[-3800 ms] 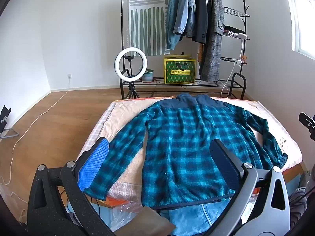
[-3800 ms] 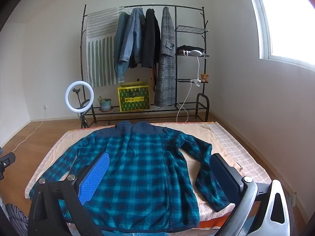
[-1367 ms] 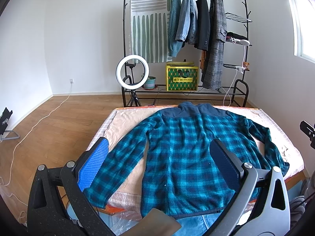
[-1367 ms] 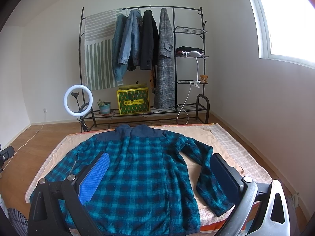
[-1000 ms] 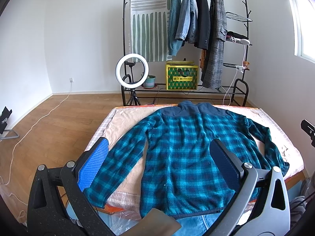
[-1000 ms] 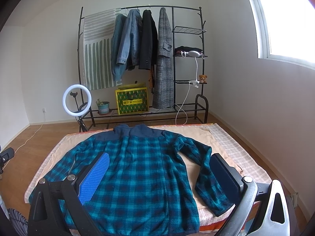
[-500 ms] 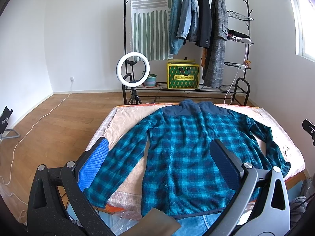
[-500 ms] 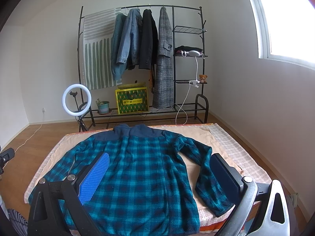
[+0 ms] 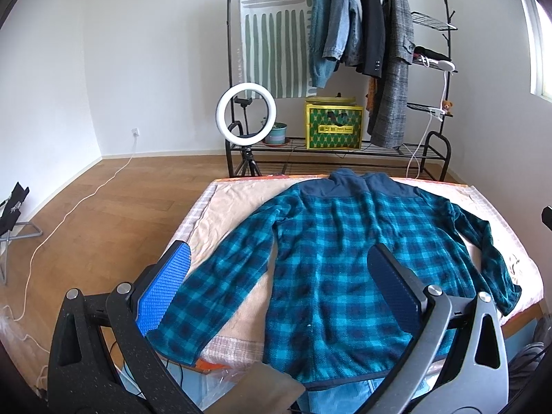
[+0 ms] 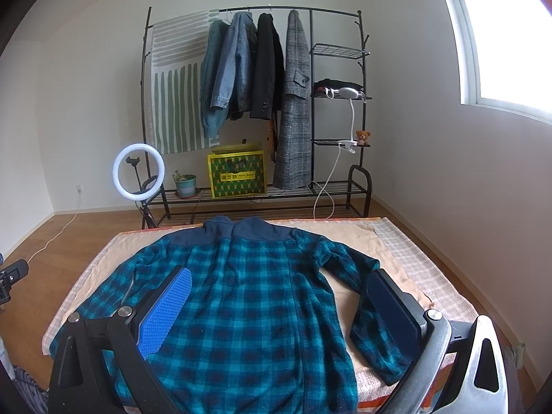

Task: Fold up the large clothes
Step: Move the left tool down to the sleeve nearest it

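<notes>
We hold both the left gripper (image 9: 276, 286) and right gripper (image 10: 281, 305) wide and empty above the plaid fleece jacket (image 9: 345, 269), collar far, hem nearest us.

Teal-and-navy check on the fleece jacket (image 9: 338, 258), plain navy at its collar and shoulders. Peach on the blanket (image 9: 227, 214) beneath. Blue on one gripper pad (image 10: 165, 314). Green-and-yellow print on the box (image 10: 237, 174).

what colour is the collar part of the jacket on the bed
Plain dark navy collar, unlike the teal-and-navy check of the rest of the jacket; clearest in the right wrist view.
</notes>
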Available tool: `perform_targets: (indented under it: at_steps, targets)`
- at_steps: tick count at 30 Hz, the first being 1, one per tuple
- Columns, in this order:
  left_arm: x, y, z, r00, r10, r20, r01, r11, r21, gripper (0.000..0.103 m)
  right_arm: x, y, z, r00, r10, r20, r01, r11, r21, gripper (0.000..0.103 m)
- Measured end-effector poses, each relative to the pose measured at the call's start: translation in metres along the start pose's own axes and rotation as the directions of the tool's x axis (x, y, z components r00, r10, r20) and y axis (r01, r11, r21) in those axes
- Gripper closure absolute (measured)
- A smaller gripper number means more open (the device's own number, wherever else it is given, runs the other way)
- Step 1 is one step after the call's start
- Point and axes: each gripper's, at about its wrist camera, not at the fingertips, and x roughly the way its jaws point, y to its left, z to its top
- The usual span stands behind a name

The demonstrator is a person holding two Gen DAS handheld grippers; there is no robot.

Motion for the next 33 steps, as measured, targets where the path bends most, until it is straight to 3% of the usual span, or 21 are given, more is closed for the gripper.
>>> perform_targets:
  at_steps: [5,12,19,22,26,31,33]
  targets:
    - [0.015,0.015,0.002,1.0,-0.001,-0.023,0.001,1.0,0.007,0.0,0.017,0.012,0.003,0.999,0.042,-0.019,-0.043,0.999,-0.019,0.0]
    - [0.057,0.066,0.001,0.994,0.017,-0.106,-0.022,0.999,-0.039,0.0,0.046,0.047,0.012,0.987,0.154,-0.041,-0.156,0.986,-0.061,0.0]
    - [0.1,0.121,-0.012,0.988,-0.018,-0.155,0.004,0.996,-0.089,0.0,0.091,0.074,0.015,0.963,0.252,-0.097,-0.254,0.967,-0.009,0.0]
    - [0.118,0.14,-0.019,0.985,0.021,-0.171,-0.033,0.997,-0.071,0.0,0.108,0.088,0.012,0.953,0.286,-0.095,-0.287,0.958,0.001,0.0]
    - [0.142,0.161,-0.028,0.972,0.041,-0.23,-0.059,0.996,-0.071,0.0,0.129,0.117,0.008,0.95,0.287,-0.12,-0.297,0.952,-0.077,0.0]
    - [0.174,0.197,-0.046,0.945,0.014,-0.327,-0.067,0.986,-0.153,0.0,0.157,0.142,-0.004,0.928,0.316,-0.194,-0.337,0.938,-0.084,0.0]
    - [0.185,0.215,-0.054,0.932,-0.031,-0.361,-0.052,0.974,-0.219,0.001,0.171,0.143,-0.01,0.897,0.351,-0.269,-0.378,0.924,-0.058,0.0]
